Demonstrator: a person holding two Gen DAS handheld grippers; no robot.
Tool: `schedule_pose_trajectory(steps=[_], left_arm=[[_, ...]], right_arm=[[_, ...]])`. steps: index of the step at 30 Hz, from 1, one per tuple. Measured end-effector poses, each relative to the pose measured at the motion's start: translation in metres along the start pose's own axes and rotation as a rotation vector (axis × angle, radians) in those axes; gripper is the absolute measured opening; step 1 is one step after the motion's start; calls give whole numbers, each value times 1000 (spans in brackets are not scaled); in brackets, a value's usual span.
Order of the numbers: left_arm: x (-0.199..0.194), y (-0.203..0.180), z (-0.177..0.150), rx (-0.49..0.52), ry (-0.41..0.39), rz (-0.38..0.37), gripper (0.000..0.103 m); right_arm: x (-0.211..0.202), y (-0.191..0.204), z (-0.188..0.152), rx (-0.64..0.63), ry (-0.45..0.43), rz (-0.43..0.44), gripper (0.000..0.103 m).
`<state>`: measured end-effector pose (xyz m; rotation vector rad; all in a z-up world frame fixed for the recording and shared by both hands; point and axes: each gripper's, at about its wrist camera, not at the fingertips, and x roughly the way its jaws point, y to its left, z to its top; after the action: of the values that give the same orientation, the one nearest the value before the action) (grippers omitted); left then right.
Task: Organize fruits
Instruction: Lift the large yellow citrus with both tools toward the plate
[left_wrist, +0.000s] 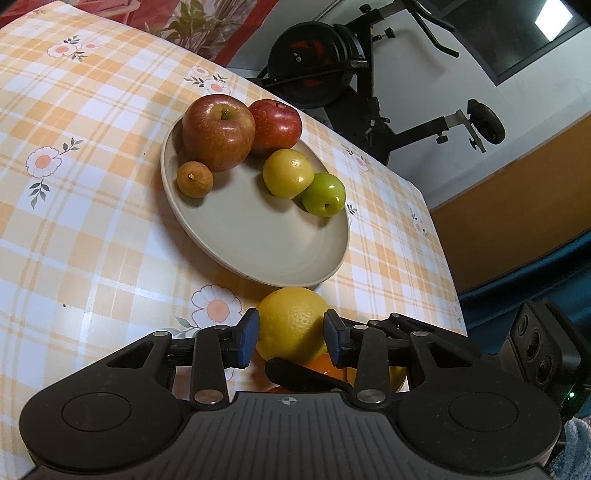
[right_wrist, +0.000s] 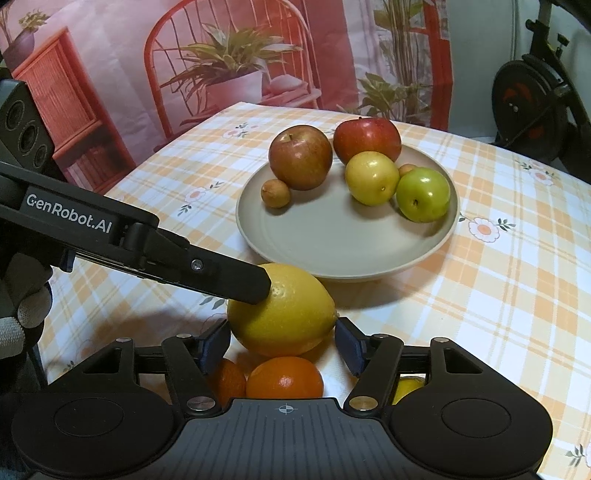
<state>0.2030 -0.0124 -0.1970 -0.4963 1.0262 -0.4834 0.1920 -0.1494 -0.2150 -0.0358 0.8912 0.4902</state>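
Observation:
A yellow lemon (left_wrist: 291, 321) sits between the blue pads of my left gripper (left_wrist: 291, 338), which is shut on it just in front of the grey plate (left_wrist: 258, 240). In the right wrist view one black left finger (right_wrist: 221, 273) lies against the lemon (right_wrist: 280, 314). My right gripper (right_wrist: 281, 345) straddles the same lemon from the near side, open, its pads a little off the peel. The plate (right_wrist: 332, 240) holds two red apples (right_wrist: 301, 157), a yellow fruit (right_wrist: 371, 177), a green fruit (right_wrist: 423, 194) and small brown fruits (right_wrist: 275, 192).
Two oranges (right_wrist: 284, 380) and another yellow fruit (right_wrist: 406, 387) lie on the checked tablecloth (right_wrist: 498, 295) under my right gripper. The table's far edge drops off near an exercise bike (left_wrist: 332, 66). A gloved hand (right_wrist: 26, 306) shows at the left.

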Motion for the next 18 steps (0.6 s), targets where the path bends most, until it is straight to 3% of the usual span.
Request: schedule_pose_trajectory(steps=[9, 18], left_arm=[[-13, -15, 7, 62, -43, -13, 40], [-21, -25, 35, 114, -96, 12, 40]], right_arm=[[-17, 2, 6, -6, -62, -14, 58], [-16, -2, 41, -43, -90, -18, 58]])
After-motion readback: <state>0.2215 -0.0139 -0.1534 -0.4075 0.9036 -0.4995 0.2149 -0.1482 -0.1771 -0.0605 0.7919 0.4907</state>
